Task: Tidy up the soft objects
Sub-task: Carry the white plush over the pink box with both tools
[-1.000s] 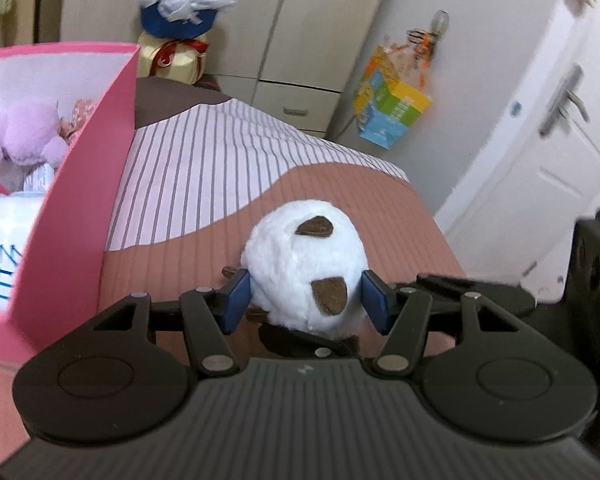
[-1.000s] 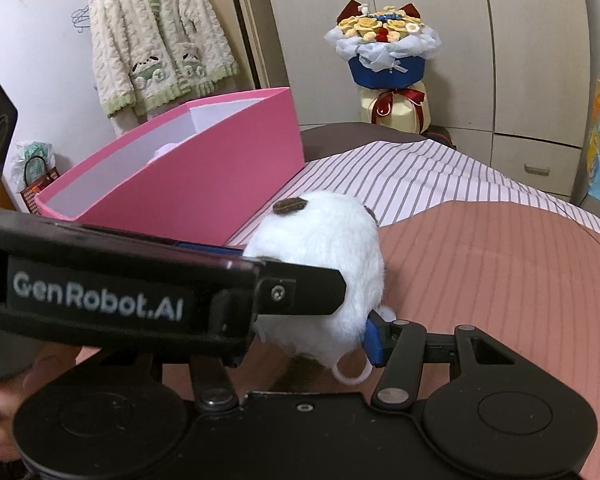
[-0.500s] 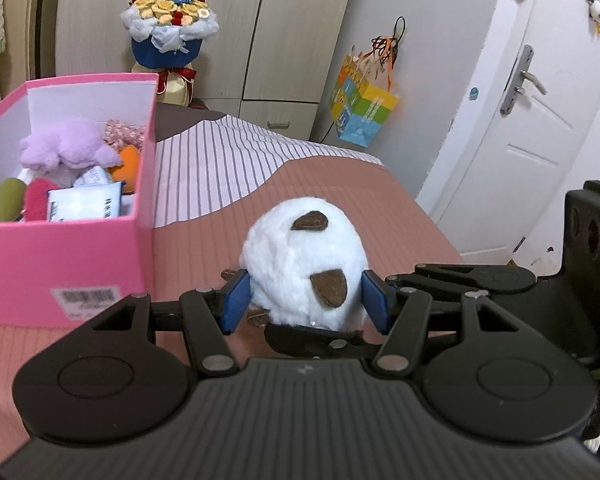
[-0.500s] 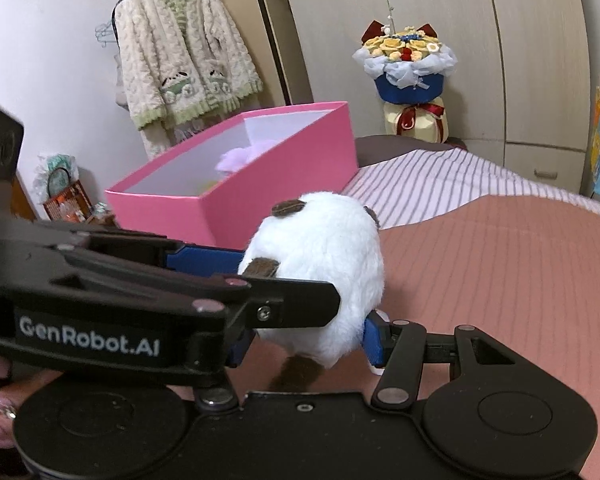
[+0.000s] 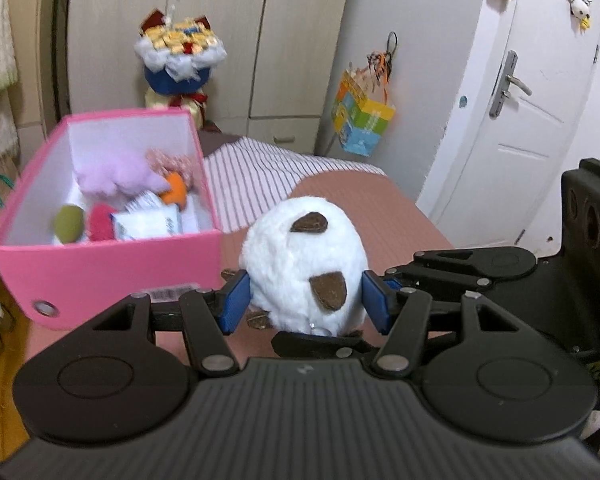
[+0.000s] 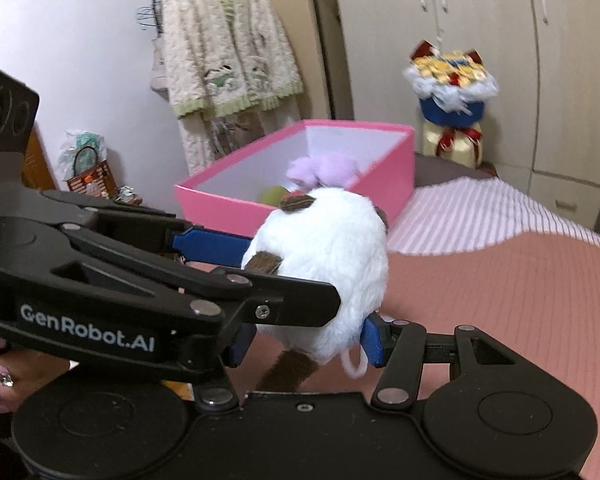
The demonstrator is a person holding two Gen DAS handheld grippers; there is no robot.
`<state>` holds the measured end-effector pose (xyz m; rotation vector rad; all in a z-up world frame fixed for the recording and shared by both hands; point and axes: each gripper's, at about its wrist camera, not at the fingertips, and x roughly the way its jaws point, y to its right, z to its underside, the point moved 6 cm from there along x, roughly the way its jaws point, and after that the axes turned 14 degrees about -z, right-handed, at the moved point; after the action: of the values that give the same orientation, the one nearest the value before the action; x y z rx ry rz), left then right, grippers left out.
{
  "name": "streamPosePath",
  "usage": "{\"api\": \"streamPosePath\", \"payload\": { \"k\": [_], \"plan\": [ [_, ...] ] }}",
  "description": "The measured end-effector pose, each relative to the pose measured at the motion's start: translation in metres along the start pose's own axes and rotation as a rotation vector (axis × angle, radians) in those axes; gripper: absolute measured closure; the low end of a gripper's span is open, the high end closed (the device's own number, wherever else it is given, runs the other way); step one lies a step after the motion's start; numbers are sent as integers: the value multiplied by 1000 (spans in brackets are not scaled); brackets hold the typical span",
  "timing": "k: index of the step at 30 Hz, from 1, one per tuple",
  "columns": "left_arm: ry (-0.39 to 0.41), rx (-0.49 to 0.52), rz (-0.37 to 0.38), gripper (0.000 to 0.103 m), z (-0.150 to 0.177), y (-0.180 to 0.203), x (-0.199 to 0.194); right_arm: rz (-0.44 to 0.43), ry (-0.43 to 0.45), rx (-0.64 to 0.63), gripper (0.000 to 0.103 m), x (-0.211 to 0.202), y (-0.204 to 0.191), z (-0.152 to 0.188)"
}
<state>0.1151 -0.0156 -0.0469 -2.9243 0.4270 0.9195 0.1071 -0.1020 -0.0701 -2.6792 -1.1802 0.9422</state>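
White plush toy [image 5: 304, 264] with brown patches sits clamped between the blue pads of the left hand-held gripper [image 5: 304, 300], raised above the bed [image 5: 380, 216]. From the right wrist view the same toy [image 6: 332, 264] is also pinched by the right hand-held gripper [image 6: 300, 340], whose blue pads press its lower sides, so both grippers grip it at once, the left one crossing in from the side. A hand [image 6: 4, 376] with pink nails shows at the lower left edge there.

Under the toy the bed is covered in a salmon ribbed spread, with a pink-and-white striped sheet [image 5: 252, 176] further back. Just beyond and left of the toy stands an open pink box [image 5: 100, 264] on the bed, holding a lilac plush [image 5: 112, 172], an orange piece, a green ball, something red and white packets.

Behind it a bouquet [image 5: 180, 56] in blue wrap stands before beige wardrobe doors [image 5: 300, 40]. A colourful gift bag [image 5: 360, 120] hangs on the grey wall, beside a white door [image 5: 540, 100]. A cream knitted cardigan [image 6: 228, 48] hangs on the far wall in the right view
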Motion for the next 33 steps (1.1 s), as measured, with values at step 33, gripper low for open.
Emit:
{"api": "streamPosePath", "payload": {
  "k": [33],
  "plan": [
    [38, -223, -199, 44, -107, -146, 102, -213, -136, -70, 39, 150, 35, -147]
  ]
}}
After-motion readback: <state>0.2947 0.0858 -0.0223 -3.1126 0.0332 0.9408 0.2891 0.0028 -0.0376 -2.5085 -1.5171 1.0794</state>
